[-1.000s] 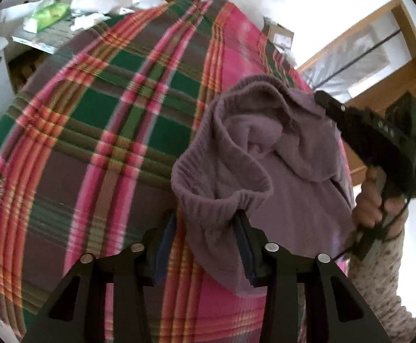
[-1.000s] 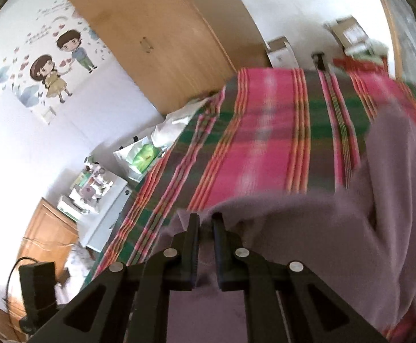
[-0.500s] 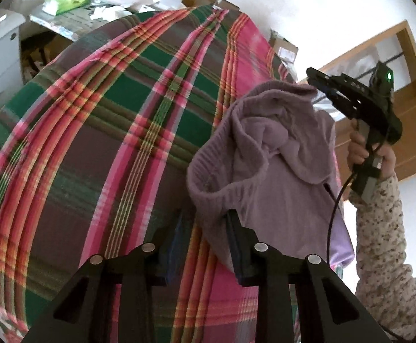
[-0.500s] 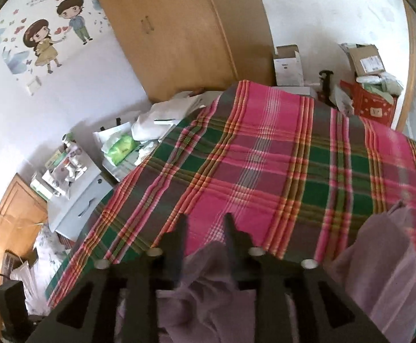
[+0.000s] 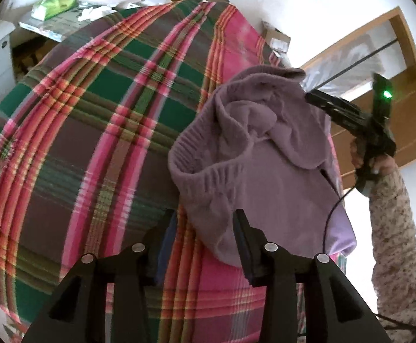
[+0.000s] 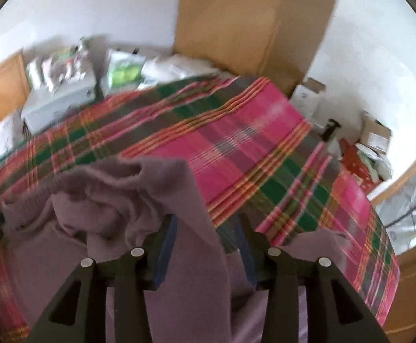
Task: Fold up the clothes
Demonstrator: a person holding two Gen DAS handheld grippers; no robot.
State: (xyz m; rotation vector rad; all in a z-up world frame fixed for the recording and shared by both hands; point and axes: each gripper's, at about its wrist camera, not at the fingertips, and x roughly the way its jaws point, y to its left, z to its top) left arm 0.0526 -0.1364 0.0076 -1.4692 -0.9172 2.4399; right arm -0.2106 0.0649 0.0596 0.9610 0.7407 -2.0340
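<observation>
Left wrist view: the left tongs (image 5: 205,240) are spread wide, with the ribbed hem of a purple sweater (image 5: 253,154) lying loosely between the two fingers, not pinched. From these tongs the sweater stretches ahead and to the right, bunched and rumpled on a plaid bedspread (image 5: 87,131). At its far right edge, the right tongs (image 5: 308,95) are held up by a hand (image 5: 379,165) in a speckled sleeve, with their tips at the sweater's high folds; whether they pinch cloth there is hard to tell.

Right wrist view, blurred: these tongs (image 6: 208,245) stand apart over a flap of sweater (image 6: 102,200), which spreads ahead and to their left.

The sweater's length runs roughly from one pair of tongs to the other, so each reaches one end; the hem is nearer the left pair.
</observation>
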